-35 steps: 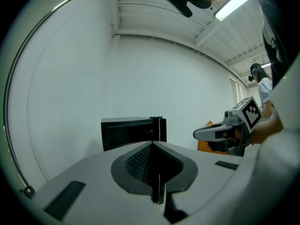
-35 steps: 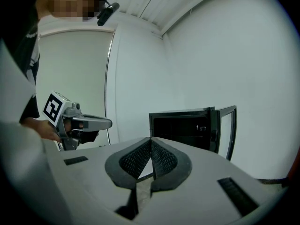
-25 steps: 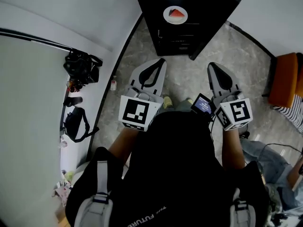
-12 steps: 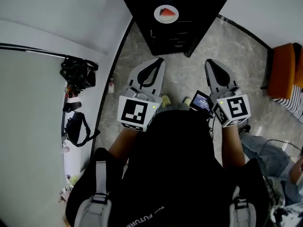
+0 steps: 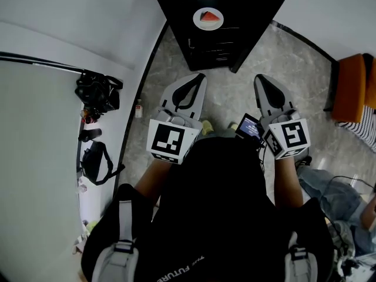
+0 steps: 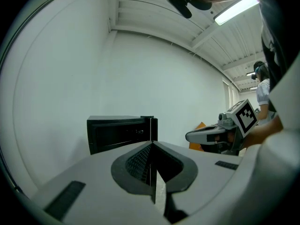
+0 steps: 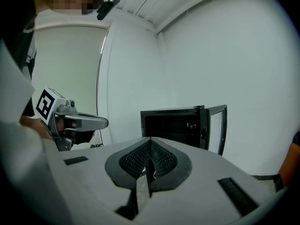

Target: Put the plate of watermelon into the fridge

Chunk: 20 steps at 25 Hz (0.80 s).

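Sitting on the black fridge (image 5: pixel 247 7), the plate of watermelon (image 5: pixel 208 19) is well apart from left gripper (image 5: pixel 198 80) and right gripper (image 5: pixel 262 81) (both empty, jaws together).

A white plate (image 5: pixel 198 20) with a red watermelon wedge (image 5: pixel 209 16) is seen flat atop the black fridge (image 5: pixel 247 7), whose door is swung open.

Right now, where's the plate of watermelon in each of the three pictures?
Head view: plate of watermelon top centre, on the black fridge.
Left gripper view: not visible; black fridge left of centre.
Right gripper view: not visible; black fridge just right of centre.
Shared landmark: the black fridge.
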Each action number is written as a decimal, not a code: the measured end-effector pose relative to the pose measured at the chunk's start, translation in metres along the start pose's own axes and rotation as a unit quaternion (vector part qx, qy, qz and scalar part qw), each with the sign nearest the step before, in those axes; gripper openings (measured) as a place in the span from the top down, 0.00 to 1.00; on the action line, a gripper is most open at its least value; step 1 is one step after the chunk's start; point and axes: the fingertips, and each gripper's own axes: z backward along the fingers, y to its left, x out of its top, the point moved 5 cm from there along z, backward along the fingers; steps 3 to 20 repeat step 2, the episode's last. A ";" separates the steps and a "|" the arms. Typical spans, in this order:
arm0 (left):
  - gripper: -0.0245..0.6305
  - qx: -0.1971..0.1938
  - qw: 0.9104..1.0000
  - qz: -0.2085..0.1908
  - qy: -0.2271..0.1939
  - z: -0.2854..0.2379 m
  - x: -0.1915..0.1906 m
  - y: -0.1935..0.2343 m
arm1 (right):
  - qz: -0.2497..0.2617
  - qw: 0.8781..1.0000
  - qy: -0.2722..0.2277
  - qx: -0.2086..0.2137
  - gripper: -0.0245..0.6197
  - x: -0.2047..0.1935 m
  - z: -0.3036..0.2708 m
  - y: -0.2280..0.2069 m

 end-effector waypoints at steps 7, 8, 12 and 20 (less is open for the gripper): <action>0.94 -0.003 1.000 -0.002 0.002 0.000 0.000 0.000 | 0.002 1.000 -0.004 -0.002 0.94 0.002 -0.001 0.000; 0.94 -0.003 1.000 -0.002 0.002 0.000 0.000 0.000 | 0.002 1.000 -0.004 -0.002 0.94 0.002 -0.001 0.000; 0.94 -0.003 1.000 -0.002 0.002 0.000 0.000 0.000 | 0.002 1.000 -0.004 -0.002 0.94 0.002 -0.001 0.000; 0.94 -0.003 1.000 -0.002 0.002 0.000 0.000 0.000 | 0.002 1.000 -0.004 -0.002 0.94 0.002 -0.001 0.000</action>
